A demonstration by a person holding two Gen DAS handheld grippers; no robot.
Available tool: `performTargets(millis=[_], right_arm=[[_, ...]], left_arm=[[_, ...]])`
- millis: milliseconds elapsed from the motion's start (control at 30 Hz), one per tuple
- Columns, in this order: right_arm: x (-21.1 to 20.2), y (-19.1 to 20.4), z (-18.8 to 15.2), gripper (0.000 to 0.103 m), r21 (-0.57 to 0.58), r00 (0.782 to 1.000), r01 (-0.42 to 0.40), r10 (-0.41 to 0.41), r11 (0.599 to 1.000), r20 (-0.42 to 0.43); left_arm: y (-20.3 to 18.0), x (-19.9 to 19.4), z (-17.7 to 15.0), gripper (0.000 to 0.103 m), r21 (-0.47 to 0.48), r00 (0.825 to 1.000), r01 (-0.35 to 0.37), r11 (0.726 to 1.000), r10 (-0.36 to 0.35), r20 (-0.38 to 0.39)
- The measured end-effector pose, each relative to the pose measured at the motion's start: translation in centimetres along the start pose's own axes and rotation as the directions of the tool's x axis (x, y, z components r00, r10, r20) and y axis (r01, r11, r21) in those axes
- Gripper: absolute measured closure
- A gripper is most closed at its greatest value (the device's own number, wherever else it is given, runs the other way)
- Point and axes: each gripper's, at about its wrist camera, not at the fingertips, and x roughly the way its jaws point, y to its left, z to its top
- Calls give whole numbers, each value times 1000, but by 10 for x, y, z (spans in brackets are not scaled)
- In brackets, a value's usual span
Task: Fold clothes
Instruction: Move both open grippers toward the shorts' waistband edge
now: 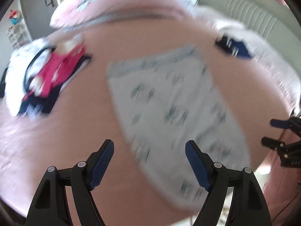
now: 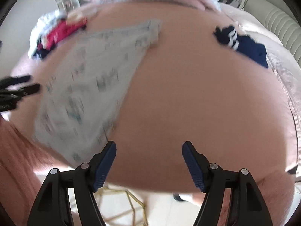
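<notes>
Right now both claws hang above the pink bed (image 2: 197,94), the left gripper (image 1: 149,162) wide with nothing between its blue pads, the right gripper (image 2: 149,163) gaping too and empty. Spread flat on the cover lies the pale printed garment (image 1: 169,103), which looks thin, light and floppy, so my guess is it wants pinching at a hem or corner. No basket or box shows, only a loose clothes pile (image 1: 43,75) and a navy piece (image 2: 244,45) well apart.
</notes>
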Motion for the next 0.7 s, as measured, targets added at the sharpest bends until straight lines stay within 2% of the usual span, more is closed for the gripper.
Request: performTargets(millis=[100, 233, 300, 433, 533, 600, 700], right_arm=[[-2, 8, 40, 31, -41, 998, -8, 11, 999, 62], [29, 41, 91, 31, -165, 994, 46, -28, 985, 109], [53, 60, 115, 31, -225, 994, 40, -15, 974, 112], [99, 69, 153, 31, -281, 998, 12, 8, 960, 70], [135, 63, 176, 34, -306, 999, 35, -26, 951, 35], [147, 51, 191, 35, -279, 998, 51, -37, 959, 52], [153, 23, 214, 39, -167, 997, 29, -16, 986, 76]], left_arm=[[3, 27, 26, 25, 49, 999, -18, 999, 16, 34], [12, 69, 49, 25, 117, 1000, -6, 993, 7, -4], [19, 86, 56, 25, 134, 1000, -22, 991, 24, -14], [37, 114, 70, 27, 115, 999, -14, 993, 19, -42], [53, 132, 86, 27, 111, 999, -22, 994, 26, -41], [64, 141, 99, 26, 94, 999, -21, 995, 24, -28], [78, 155, 117, 25, 87, 999, -30, 996, 31, -7]])
